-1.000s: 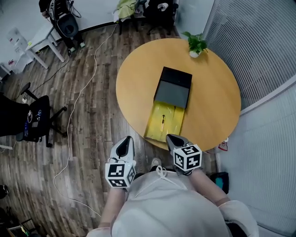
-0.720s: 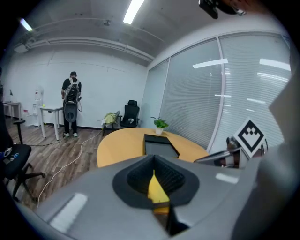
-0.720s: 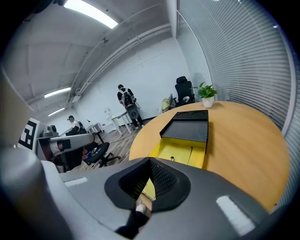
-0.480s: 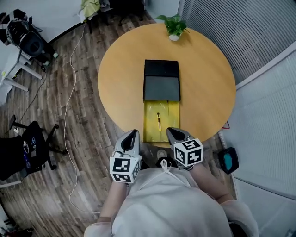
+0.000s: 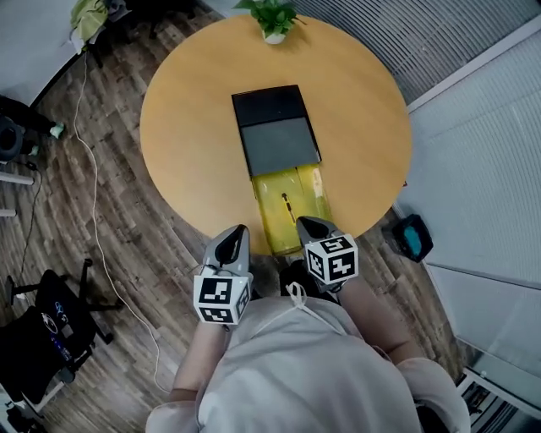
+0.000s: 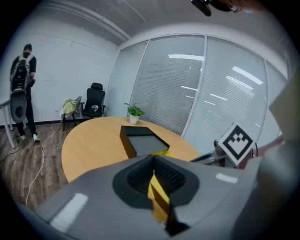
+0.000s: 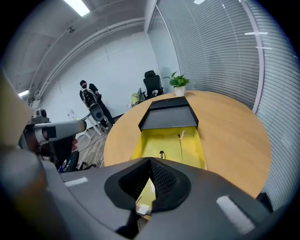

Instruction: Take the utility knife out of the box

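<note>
Utility knife (image 5: 286,207) lies as a thin dark sliver in the middle of the yellow tray (image 5: 306,196), lengthwise along it and apart from its walls. The tray is slid out of the dark box (image 5: 276,142) toward the person, and its near end reaches the edge of the round wooden table (image 5: 190,127). The box itself sits near the table's centre, with a small potted plant (image 5: 272,17) at the far rim beyond it. The right gripper (image 5: 303,225) hangs at the near end of the tray, its tip overlapping that end in the head view. Its jaws are pressed together with nothing between them (its own view shows the two pads meeting in a line, the tray and knife just ahead). The left gripper (image 5: 236,231) is beside it, off the tray's left side at the table's edge, with its jaws likewise closed on nothing. Neither gripper touches the knife. On the wooden floor (image 5: 127,245) to the left, a pale cable (image 5: 93,228) trails past the table and a black office chair (image 5: 46,334) stands well away. The left gripper view also shows a person (image 6: 21,75) standing by the far wall.
</note>
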Demonstrator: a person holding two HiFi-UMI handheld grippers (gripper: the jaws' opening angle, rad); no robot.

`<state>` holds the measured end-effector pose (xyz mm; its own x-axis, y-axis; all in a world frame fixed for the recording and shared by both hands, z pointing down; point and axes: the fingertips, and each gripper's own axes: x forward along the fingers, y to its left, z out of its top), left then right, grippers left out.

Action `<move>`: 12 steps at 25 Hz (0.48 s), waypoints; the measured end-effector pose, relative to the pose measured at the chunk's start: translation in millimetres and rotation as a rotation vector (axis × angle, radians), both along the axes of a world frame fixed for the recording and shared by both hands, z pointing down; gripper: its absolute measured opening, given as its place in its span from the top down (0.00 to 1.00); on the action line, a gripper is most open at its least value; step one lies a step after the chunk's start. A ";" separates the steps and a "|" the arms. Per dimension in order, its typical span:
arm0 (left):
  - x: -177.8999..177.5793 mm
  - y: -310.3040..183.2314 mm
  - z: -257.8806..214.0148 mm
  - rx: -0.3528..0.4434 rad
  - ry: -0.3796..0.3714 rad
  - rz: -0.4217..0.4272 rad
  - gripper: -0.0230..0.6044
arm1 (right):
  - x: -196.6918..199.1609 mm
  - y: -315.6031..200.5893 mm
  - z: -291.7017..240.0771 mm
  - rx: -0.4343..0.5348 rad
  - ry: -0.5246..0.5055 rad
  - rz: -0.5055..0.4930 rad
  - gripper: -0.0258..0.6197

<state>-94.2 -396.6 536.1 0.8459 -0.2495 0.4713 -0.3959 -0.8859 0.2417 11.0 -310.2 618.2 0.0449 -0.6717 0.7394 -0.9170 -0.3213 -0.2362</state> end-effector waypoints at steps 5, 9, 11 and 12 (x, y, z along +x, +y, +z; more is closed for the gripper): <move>1.0 -7.4 23.8 -0.012 -0.020 0.056 0.96 | 0.3 -16.2 34.3 -0.085 0.001 0.004 0.83; 11.4 -23.3 44.8 -0.061 -0.024 0.057 0.96 | 15.6 -32.7 73.6 -0.201 0.006 -0.008 0.78; 13.0 -29.0 59.7 -0.062 -0.042 0.052 0.96 | 22.4 -35.8 95.1 -0.246 0.011 -0.003 0.77; 12.1 -30.9 67.0 -0.062 -0.053 0.050 0.96 | 23.9 -36.2 104.7 -0.265 0.008 0.000 0.77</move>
